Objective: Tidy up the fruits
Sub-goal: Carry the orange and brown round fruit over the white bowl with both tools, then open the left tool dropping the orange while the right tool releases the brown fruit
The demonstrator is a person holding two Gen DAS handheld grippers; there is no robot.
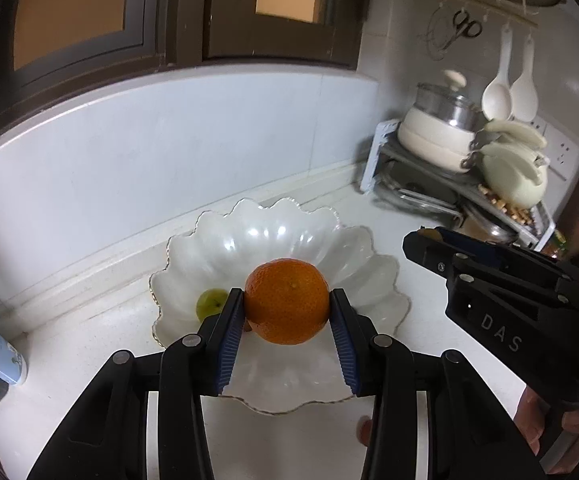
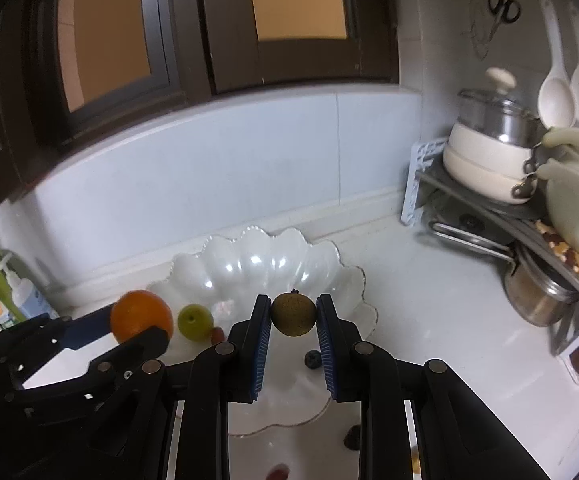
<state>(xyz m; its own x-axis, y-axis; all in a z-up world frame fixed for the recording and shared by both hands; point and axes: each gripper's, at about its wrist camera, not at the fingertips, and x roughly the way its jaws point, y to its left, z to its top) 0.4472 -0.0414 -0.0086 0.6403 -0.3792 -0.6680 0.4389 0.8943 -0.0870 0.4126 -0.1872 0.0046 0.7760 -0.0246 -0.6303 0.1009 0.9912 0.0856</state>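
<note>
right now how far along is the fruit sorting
Partly done. Already in the white scalloped bowl: a green fruit and a dark berry. In hand: the left gripper is shut on an orange above the bowl, and the right gripper is shut on a small brownish-green fruit. Left: setting both down, plus small dark fruits near the bowl's front edge.

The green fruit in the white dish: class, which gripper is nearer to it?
Left. The left gripper, holding the orange, sits right beside the green fruit. The right gripper, holding a small brown fruit, is farther to the fruit's other side, over the dish.
</note>
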